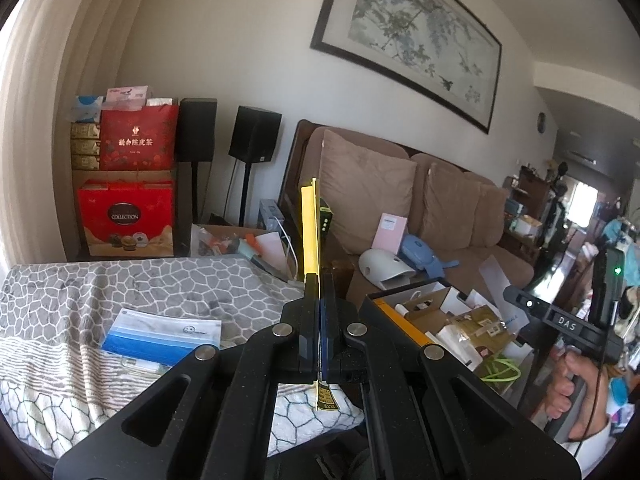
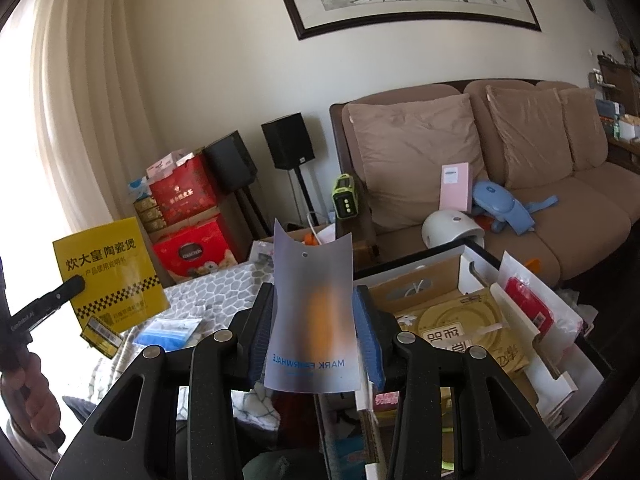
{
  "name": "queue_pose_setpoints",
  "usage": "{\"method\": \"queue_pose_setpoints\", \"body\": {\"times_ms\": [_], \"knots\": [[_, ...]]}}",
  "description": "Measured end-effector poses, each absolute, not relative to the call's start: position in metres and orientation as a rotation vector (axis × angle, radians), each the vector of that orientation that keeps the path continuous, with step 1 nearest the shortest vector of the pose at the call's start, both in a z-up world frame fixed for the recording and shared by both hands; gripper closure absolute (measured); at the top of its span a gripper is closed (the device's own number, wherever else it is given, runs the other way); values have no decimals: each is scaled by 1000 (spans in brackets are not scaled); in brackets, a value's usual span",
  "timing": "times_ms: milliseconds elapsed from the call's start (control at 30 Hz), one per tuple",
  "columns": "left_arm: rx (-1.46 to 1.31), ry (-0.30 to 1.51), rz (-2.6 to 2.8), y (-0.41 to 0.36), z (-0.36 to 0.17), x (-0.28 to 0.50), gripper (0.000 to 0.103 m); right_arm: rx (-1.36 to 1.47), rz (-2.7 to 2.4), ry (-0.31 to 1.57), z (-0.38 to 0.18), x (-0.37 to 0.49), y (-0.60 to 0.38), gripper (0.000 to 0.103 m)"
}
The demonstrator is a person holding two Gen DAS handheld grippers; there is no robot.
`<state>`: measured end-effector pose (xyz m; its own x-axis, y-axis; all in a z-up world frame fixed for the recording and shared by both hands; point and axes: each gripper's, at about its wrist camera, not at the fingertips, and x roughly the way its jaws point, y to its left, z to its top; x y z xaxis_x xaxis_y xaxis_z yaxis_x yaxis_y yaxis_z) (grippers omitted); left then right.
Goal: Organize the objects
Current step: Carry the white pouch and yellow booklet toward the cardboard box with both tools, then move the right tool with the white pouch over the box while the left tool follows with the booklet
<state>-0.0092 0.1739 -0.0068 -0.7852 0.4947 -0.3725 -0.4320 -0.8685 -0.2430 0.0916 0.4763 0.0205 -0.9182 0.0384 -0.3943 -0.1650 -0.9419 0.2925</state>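
My left gripper (image 1: 319, 292) is shut on a thin yellow booklet (image 1: 310, 232), seen edge-on and held upright above the patterned cloth. The same booklet (image 2: 110, 270) shows face-on at the left of the right wrist view, with black Chinese print and a checker band. My right gripper (image 2: 314, 300) is shut on a frosted plastic pouch (image 2: 312, 312) printed "MARK FAIRWHALE", bowed between the blue pads (image 2: 370, 340), with something orange inside. It is held up above the table, left of an open box (image 2: 460, 320) of packaging.
A blue-and-white zip bag (image 1: 160, 334) lies on the stone-pattern cloth (image 1: 120, 280). The open box (image 1: 448, 320) holds cardboard and papers. Behind are a brown sofa (image 2: 500, 152) with a white device, red gift boxes (image 1: 126, 216) and black speakers (image 1: 254, 134).
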Motion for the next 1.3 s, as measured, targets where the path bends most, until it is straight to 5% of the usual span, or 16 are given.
{"method": "queue_pose_setpoints", "body": {"times_ms": [1300], "knots": [[-569,-210,2469,223,0,-5,103,-582,2889,509,18,101,493,61]]}}
